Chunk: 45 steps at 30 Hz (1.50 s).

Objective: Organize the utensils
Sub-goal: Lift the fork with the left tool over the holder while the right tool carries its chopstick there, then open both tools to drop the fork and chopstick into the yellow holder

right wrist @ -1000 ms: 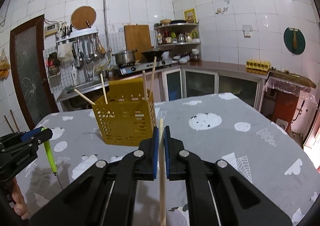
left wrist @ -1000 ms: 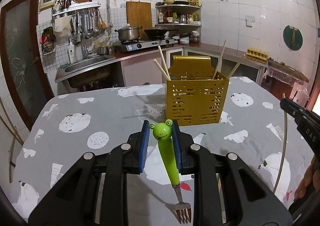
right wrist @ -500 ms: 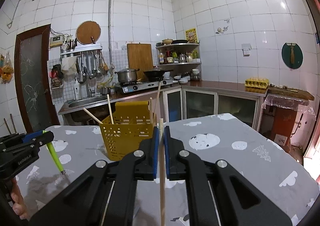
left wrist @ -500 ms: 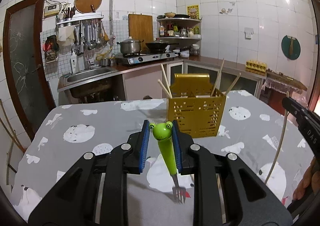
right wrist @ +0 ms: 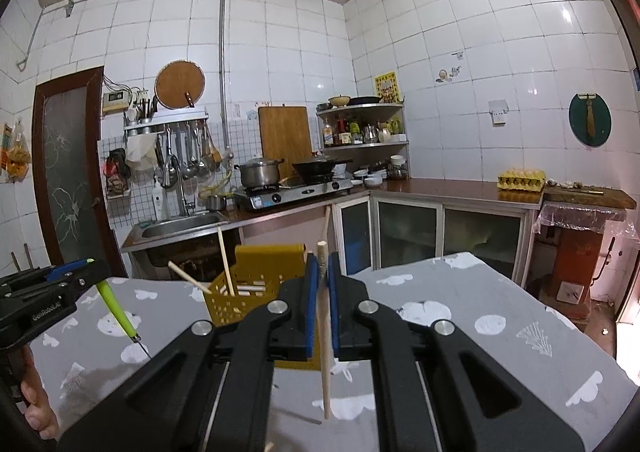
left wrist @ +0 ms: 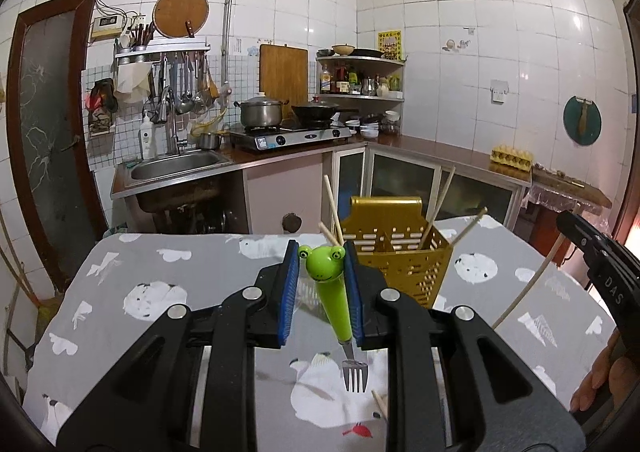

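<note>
My left gripper [left wrist: 321, 252] is shut on a green frog-handled fork [left wrist: 331, 292], frog head up and tines hanging down above the table. A pale wooden chopstick [right wrist: 324, 316] is clamped upright in my right gripper [right wrist: 323, 264], its lower end dangling over the cloth. The yellow perforated utensil caddy [left wrist: 404, 252] stands on the table just beyond both grippers and holds several chopsticks. In the right wrist view the caddy [right wrist: 240, 292] sits ahead and left, with the left gripper [right wrist: 86, 266] and fork [right wrist: 116, 306] at the far left.
The table [left wrist: 180, 264] wears a grey cloth with white prints. A loose chopstick end [left wrist: 379, 406] lies on the cloth below the fork. A hand [left wrist: 600, 380] holds the right gripper [left wrist: 564, 218] at the right edge. Sink, stove and counter stand behind.
Both grippers have risen with their loads and tilted up, so the caddy and table sit lower in both views. The fork and chopstick stay clamped as before.
</note>
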### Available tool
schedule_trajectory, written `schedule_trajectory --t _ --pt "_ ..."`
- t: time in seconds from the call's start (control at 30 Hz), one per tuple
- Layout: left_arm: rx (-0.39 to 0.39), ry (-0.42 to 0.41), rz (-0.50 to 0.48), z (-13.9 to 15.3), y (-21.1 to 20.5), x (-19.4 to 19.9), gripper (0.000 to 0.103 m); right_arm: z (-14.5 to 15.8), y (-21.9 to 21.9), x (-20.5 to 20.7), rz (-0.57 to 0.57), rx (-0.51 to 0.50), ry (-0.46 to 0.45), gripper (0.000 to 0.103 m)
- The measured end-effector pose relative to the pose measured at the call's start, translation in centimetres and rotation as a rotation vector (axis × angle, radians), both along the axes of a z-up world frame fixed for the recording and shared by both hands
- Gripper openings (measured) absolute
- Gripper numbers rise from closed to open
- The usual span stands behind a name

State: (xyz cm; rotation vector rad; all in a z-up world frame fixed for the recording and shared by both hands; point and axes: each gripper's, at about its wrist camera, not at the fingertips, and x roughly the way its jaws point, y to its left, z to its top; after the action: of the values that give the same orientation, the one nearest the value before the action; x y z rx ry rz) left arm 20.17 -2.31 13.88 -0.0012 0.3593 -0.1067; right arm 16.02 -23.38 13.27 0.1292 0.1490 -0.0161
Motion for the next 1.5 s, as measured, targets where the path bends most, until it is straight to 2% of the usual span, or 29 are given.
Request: schedule_trajectory --t 0.43,0.67,0.83,0.93,1.1,1.23,1.5 --pt "-0.024 -0.053 -0.023 3.8 -0.6 1.8 0.021 3.4 0.1 1.6 0.040 0.021 -0.044 0.006" --pt "-0.036 -0.109 -0.049 6.7 -1.5 2.7 0.021 6.7 1.4 3.2 0.068 0.026 -0.104 0.006" --pt "-0.045 -0.132 -0.050 8.8 -2.0 5.2 0.021 9.0 2.0 5.2 0.073 0.027 -0.138 0.006" --pt "-0.039 -0.140 -0.041 9.1 -2.2 7.2 0.021 9.9 2.2 7.0 0.068 0.024 -0.159 0.006" --pt "-0.031 -0.116 -0.035 7.8 -2.6 11.2 0.021 9.8 2.4 9.8 0.055 0.011 -0.171 0.006" --pt "-0.009 -0.087 -0.031 5.6 -3.5 14.4 0.021 8.4 2.5 12.6 0.043 -0.013 -0.151 0.006" --pt "0.016 0.037 -0.020 -0.6 -3.6 18.9 0.021 2.9 2.0 16.7 0.021 -0.044 -0.040 0.006"
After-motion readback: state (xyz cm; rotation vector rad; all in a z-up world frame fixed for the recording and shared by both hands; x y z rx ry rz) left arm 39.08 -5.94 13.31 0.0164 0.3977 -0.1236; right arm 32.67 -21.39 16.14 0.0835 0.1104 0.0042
